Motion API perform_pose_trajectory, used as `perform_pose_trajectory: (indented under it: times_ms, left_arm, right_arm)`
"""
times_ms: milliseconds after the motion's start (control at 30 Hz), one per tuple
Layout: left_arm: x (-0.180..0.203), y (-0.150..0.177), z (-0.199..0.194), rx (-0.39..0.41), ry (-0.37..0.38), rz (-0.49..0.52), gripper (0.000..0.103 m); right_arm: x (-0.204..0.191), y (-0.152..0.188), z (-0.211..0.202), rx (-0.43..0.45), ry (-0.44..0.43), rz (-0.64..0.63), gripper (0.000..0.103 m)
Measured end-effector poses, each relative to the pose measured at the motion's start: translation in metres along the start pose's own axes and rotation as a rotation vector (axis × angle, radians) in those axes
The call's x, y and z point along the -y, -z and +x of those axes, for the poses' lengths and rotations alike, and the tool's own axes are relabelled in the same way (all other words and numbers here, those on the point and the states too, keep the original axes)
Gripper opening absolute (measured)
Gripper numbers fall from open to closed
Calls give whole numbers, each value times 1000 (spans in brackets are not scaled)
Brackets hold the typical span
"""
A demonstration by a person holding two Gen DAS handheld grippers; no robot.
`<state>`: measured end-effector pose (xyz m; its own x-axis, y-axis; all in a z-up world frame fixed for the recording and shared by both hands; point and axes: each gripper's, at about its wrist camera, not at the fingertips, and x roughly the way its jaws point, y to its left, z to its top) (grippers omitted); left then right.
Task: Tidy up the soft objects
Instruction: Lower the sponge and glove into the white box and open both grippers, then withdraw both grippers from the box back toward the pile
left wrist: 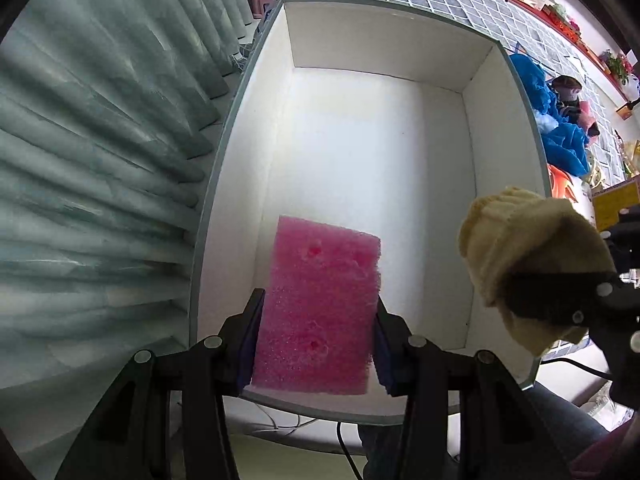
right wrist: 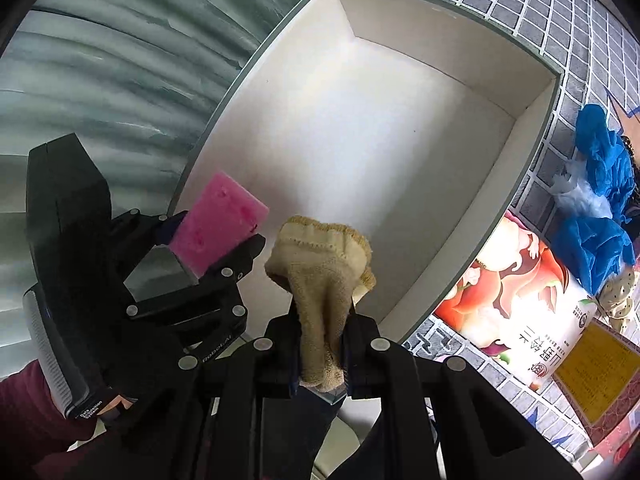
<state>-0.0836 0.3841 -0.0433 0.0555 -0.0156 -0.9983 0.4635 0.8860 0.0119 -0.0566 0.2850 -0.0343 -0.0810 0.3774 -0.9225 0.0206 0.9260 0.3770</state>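
Left tongs [left wrist: 318, 344]: clamped on a pink rectangular foam sponge [left wrist: 320, 316], held above the near end of a white open-topped cardboard box with grey-green rim [left wrist: 486, 132]. Right tongs [right wrist: 322, 354]: closed tight on a folded beige terry cloth [right wrist: 320, 276], also over the box's near edge. Beside the box, on the grey tiled desk [right wrist: 532, 4]: crumpled blue plastic fabric [right wrist: 600, 184], printed packet [right wrist: 516, 308].

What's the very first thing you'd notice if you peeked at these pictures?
The bright pink foam sponge block, pinched in the left tongs over the near end of the big white open box. Beside it, the right tongs squeeze a fuzzy beige cloth. A crumpled blue fabric heap lies on the tiled mat outside the box.
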Motion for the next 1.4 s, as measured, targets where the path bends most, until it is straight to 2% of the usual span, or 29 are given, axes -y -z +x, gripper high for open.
perform_pose_trajectory:
  times_ms: [67, 133, 167, 200, 233, 267, 300, 333, 400, 567, 833, 1033, 1167, 1400]
  left_arm:
    - [-3, 0, 0, 3, -10, -5, 59]
    - [-6, -1, 0, 1, -2, -24, 78]
    - [-8, -2, 0, 1, 8, -39, 80]
    - [-11, -2, -1, 1, 19, -51, 81]
    - [-12, -1, -3, 8, 27, -62, 82]
    - [-14, -2, -5, 14, 28, -71, 83]
    - [-16, -2, -7, 21, 26, -83, 86]
    - [-18, -3, -9, 25, 27, -93, 88]
    - [-21, -4, -10, 18, 48, -115, 91]
    - [-21, -11, -14, -10, 106, -128, 91]
    - [-5, -21, -26, -26, 132, -68, 91]
    - [22, -45, -38, -2, 142, 18, 91]
    - [47, -66, -52, 32, 160, 88, 91]
    - [99, -107, -65, 66, 182, 195, 91]
  right_arm:
    - [2, 0, -2, 0, -4, -1, 16]
    - [1, 1, -5, 3, -14, -4, 18]
    - [1, 1, -6, 4, -26, -3, 21]
    - [1, 3, -6, 6, -32, 0, 36]
    - [1, 3, -8, 13, -36, 3, 62]
    - [3, 3, -10, 29, -26, 10, 74]
    - [5, 3, -13, 39, -32, 18, 98]
    - [6, 3, -16, 47, -46, 27, 102]
    - [13, 4, -24, 78, -65, 61, 102]
    - [21, 6, -41, 123, -39, 85, 102]
    - [33, 15, -68, 153, -48, 146, 102]
    - [54, 26, -97, 143, -101, 222, 102]
    - [82, 41, -132, 188, -95, 287, 102]
    - [159, 76, -195, 293, -110, 481, 102]
